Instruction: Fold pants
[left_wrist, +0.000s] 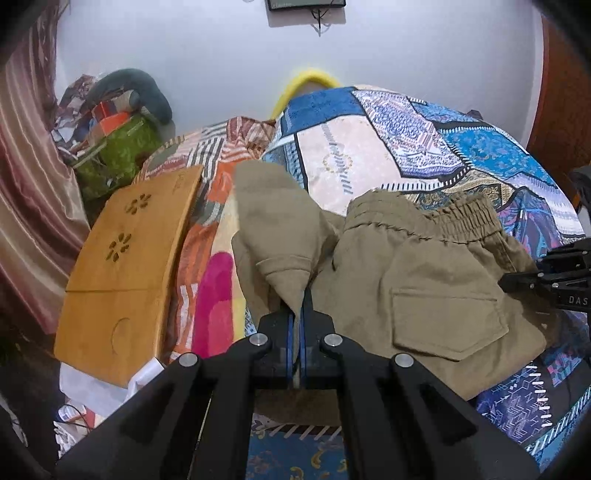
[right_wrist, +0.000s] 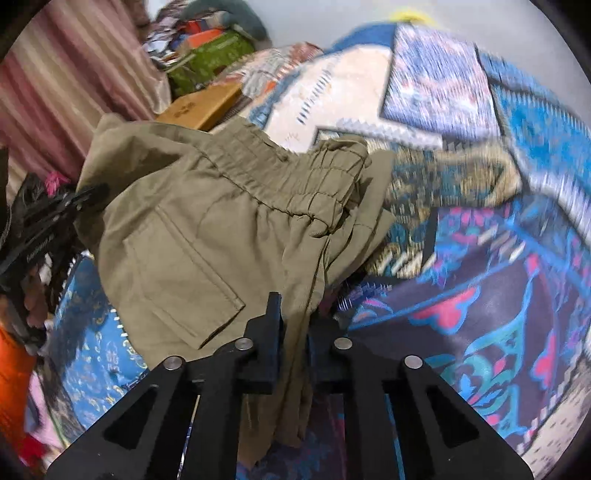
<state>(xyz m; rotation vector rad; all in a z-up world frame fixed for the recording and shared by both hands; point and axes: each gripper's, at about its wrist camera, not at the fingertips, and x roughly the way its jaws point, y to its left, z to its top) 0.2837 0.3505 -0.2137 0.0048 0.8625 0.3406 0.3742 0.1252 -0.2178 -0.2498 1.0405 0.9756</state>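
Khaki pants (left_wrist: 417, 280) lie bunched on the bed w/ patterned bedspread (left_wrist: 369, 147), waistband toward the wall, back pocket up. Left tool (left_wrist: 297, 314) is clamped tight on a pant-leg fold, lifting it. Right tool (right_wrist: 295, 314) is closed on the pants' side edge, fabric hanging between its 2 fingers. Wooden tray (left_wrist: 122, 266) sits left.

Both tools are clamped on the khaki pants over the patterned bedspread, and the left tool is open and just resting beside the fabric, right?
Not quite. The left tool is shut on the khaki pants, pinching fabric between its blue pads, as the left wrist view shows. The right tool grips them too, over the patterned bedspread.
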